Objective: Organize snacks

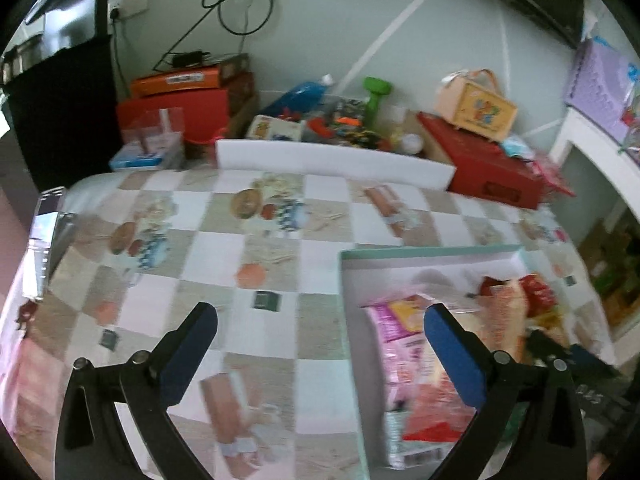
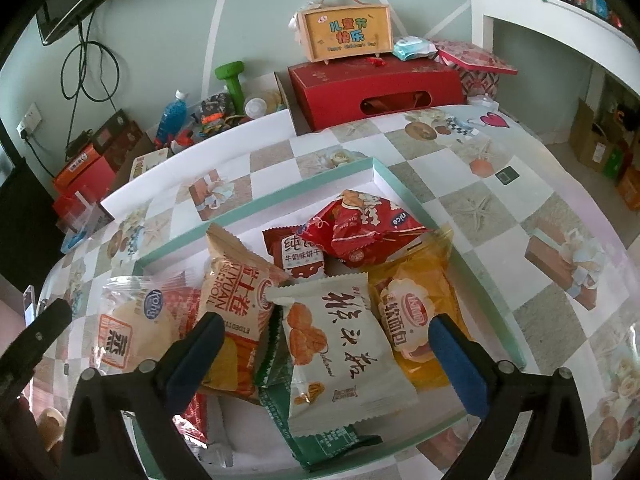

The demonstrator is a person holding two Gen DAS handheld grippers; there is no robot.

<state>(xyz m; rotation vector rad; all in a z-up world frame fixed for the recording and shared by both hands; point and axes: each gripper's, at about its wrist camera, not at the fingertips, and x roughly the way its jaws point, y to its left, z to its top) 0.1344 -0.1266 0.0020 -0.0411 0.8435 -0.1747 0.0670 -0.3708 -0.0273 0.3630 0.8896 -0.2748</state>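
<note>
A shallow white box with a mint-green rim [image 2: 256, 200] lies on the checked tablecloth and holds several snack packets. In the right wrist view a white and green packet [image 2: 340, 344] lies in front, with a beige roll packet [image 2: 236, 300], a yellow bread packet [image 2: 416, 312], a red crumpled packet [image 2: 360, 228] and a clear packet [image 2: 136, 320] around it. My right gripper [image 2: 326, 340] is open and empty, just above the white packet. My left gripper [image 1: 320, 336] is open and empty, over the box's left rim [image 1: 346, 320]; a pink packet [image 1: 400, 344] lies between its fingers' line.
The table's far edge is lined with clutter: a red gift box [image 2: 376, 88], an orange carry case [image 2: 344, 28], a green dumbbell [image 2: 232, 76], a blue bottle [image 2: 172, 116] and red and orange cartons [image 1: 176, 100]. A white foam strip [image 1: 332, 160] borders the cloth.
</note>
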